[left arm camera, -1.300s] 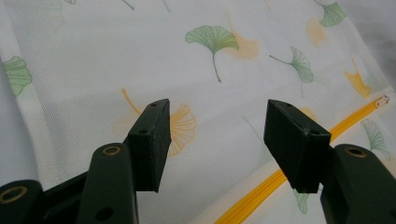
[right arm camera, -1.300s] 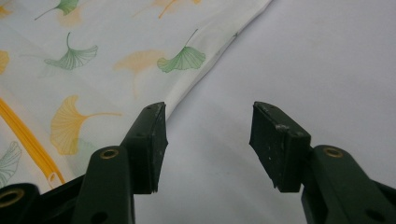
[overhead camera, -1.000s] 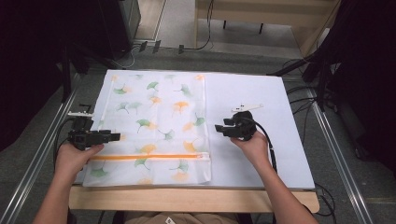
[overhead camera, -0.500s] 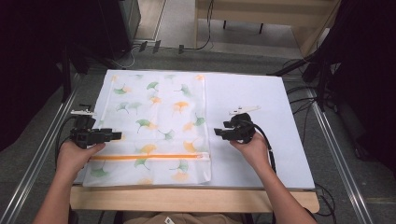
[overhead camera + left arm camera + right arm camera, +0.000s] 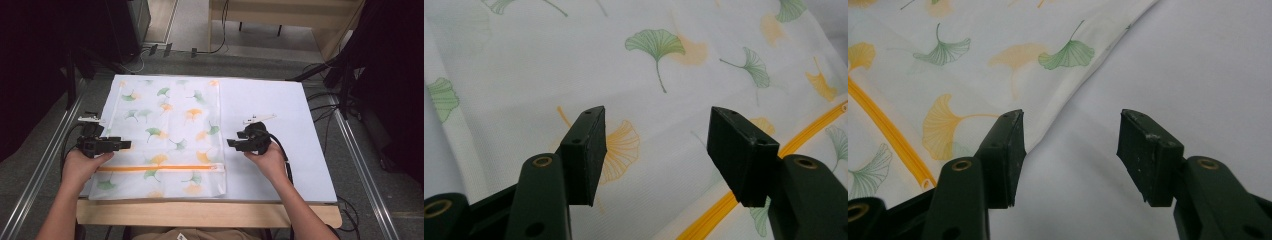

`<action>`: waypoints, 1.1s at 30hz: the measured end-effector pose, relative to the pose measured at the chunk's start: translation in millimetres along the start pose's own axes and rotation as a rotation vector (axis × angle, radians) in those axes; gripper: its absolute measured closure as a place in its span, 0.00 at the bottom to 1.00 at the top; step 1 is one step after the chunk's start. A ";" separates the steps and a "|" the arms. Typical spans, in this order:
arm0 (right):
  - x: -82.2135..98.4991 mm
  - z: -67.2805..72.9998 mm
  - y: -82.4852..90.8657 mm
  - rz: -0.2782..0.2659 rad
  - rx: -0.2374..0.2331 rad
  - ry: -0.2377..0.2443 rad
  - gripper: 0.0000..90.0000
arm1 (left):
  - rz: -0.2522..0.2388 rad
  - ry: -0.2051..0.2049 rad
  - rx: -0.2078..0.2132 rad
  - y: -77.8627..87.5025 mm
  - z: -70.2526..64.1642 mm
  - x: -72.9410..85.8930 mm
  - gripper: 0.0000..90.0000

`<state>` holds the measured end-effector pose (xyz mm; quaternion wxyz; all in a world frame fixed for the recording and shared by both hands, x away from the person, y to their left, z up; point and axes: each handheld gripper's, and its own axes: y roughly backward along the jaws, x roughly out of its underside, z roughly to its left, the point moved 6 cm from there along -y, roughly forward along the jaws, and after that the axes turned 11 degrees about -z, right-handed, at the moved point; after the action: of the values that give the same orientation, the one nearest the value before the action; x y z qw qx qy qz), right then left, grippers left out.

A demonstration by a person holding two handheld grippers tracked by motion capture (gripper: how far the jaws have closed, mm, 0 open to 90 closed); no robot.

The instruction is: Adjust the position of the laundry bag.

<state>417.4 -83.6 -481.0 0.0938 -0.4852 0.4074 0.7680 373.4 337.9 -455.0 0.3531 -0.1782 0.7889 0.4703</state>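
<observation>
A white mesh bag (image 5: 165,135) printed with green and orange ginkgo leaves lies flat on the white sheet (image 5: 280,115). Its orange zipper (image 5: 160,168) runs across the near end. My left gripper (image 5: 125,145) hovers at the bag's left edge, pointing right. Its jaws stand open over the fabric (image 5: 659,75) and the zipper (image 5: 724,205), my left gripper (image 5: 656,125) holding nothing. My right gripper (image 5: 231,143) sits just off the bag's right edge, pointing left. Its jaws have just been opening. My right gripper (image 5: 1073,125) is empty, over the sheet beside the bag's edge (image 5: 948,65).
The sheet covers a wooden table whose front edge (image 5: 200,212) runs along the bottom. Metal rails (image 5: 45,165) flank both sides. Cables (image 5: 330,107) lie on the floor at the right. A light wooden frame (image 5: 280,15) stands at the back.
</observation>
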 end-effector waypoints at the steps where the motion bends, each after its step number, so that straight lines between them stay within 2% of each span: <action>1: -0.1 1.5 -1.5 0.004 -0.004 -0.001 0.51 | -0.003 0.000 -0.003 1.2 0.6 0.5 0.46; 11: -6.5 11.3 -19.8 0.020 -0.031 0.024 0.51 | -0.008 0.021 -0.047 18.0 12.0 12.7 0.46; 12: -7.2 12.3 -23.9 0.024 -0.034 0.030 0.51 | -0.009 0.022 -0.061 20.4 14.4 15.4 0.46; 21: -11.5 11.2 -38.1 0.036 -0.038 0.028 0.51 | -0.009 0.036 -0.110 29.9 25.6 24.0 0.46; 26: -11.7 9.7 -45.8 0.051 -0.029 0.028 0.51 | -0.023 0.054 -0.146 33.6 33.7 26.4 0.46; 33: -8.7 1.8 -57.5 0.054 0.016 0.035 0.50 | -0.004 0.072 -0.182 31.6 47.2 30.8 0.46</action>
<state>451.6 -42.7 -504.2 0.0698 -0.4867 0.4279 0.7583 351.3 396.0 -472.4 0.3080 -0.2278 0.7548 0.5325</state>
